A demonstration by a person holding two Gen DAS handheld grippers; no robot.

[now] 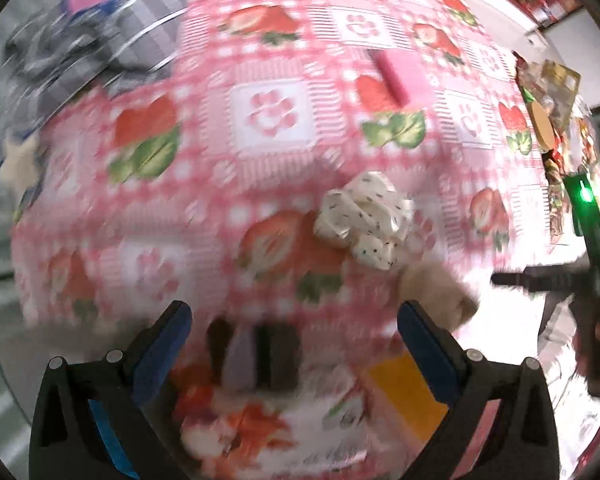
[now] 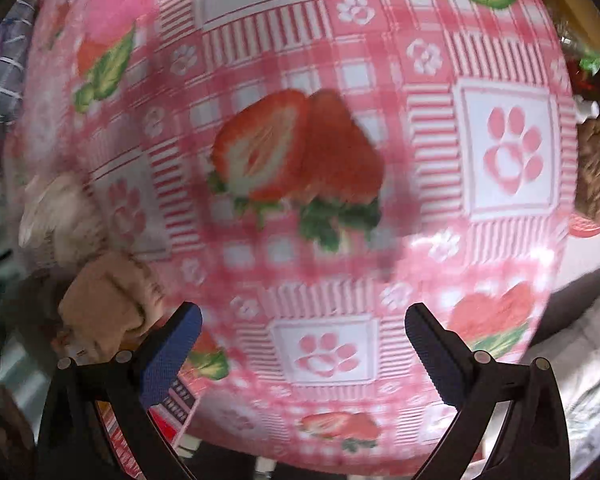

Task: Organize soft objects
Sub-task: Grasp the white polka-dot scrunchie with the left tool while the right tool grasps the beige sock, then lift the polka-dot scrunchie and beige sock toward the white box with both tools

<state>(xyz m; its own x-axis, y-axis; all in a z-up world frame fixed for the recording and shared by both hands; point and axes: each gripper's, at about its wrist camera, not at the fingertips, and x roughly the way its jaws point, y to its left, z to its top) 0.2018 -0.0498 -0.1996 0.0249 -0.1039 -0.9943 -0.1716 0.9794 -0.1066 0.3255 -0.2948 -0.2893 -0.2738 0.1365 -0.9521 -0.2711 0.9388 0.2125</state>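
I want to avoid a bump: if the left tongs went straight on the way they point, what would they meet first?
Probably the white dotted scrunchie, lying ahead of the open left tongs on the strawberry tablecloth. Blur makes depth uncertain; the tablecloth itself might come first.

tablecloth (image 2: 340, 60): glossy printed plastic | scrunchie (image 1: 366, 218): shiny dotted fabric

Your two views are bright but motion-smeared; the strawberry cloth (image 1: 268, 128) bulges under fisheye warp, glare whitens the left view's lower right, and corners fall black.
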